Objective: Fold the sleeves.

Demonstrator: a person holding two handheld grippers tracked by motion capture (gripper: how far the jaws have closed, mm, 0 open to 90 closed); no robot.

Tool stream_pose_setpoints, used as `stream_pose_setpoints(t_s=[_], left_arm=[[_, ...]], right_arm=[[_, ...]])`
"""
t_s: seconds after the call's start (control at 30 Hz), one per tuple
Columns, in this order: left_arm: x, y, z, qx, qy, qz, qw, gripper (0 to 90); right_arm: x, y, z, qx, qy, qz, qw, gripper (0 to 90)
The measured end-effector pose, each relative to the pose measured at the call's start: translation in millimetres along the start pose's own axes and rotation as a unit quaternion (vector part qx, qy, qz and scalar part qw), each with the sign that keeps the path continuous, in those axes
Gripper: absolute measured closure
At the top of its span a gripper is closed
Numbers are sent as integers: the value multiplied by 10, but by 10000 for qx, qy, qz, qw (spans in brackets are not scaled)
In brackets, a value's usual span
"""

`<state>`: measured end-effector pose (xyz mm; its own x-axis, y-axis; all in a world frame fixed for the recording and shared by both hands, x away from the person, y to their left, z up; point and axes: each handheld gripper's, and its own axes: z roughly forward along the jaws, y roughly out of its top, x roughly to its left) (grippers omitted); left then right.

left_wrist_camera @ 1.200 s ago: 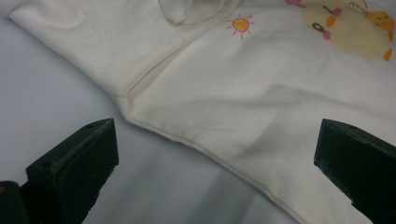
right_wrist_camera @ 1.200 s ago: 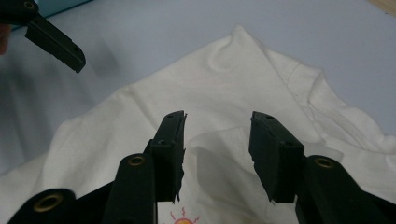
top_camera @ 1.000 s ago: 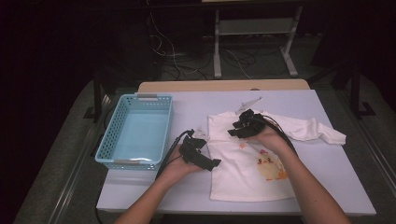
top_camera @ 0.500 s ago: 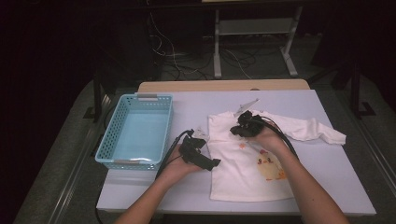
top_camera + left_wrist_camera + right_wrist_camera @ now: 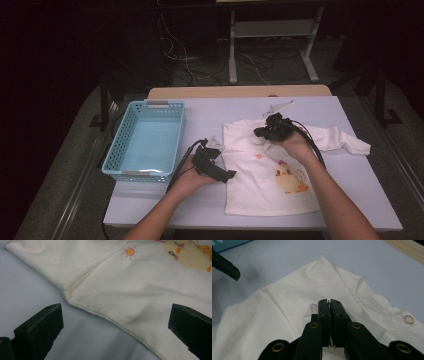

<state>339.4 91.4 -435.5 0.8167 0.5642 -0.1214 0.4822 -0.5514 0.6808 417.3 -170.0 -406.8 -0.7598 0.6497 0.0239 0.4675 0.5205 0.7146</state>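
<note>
1. Right gripper (image 5: 329,302) is clamped on a pinch of the white shirt (image 5: 260,175) near the collar, probably to fold it.
2. Left gripper (image 5: 112,322) waits wide open at the armpit seam, gripping nothing.
3. Shirt lies flat on the desk (image 5: 210,112), blue basket (image 5: 120,150) beside it.

Soft matt cotton shirt (image 5: 260,170), plastic lattice basket (image 5: 145,142), matt tabletop (image 5: 200,117)
</note>
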Motion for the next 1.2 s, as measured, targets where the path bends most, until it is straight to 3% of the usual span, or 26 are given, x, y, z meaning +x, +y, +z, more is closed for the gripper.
stream_pose_setpoints(t_s=[0.4,1.07,1.2], left_arm=[[5,-5,9,17,19,-24,10000,0],[2,-10,33,72,40,-25,10000,0],[3,-11,32,76,53,-31,10000,0]], right_arm=[[-246,-130,-255,-328,-382,410,9979,858],[-524,-571,-506,-293,-700,927,9928,853],[-590,-689,-560,-205,-833,1070,9905,840]])
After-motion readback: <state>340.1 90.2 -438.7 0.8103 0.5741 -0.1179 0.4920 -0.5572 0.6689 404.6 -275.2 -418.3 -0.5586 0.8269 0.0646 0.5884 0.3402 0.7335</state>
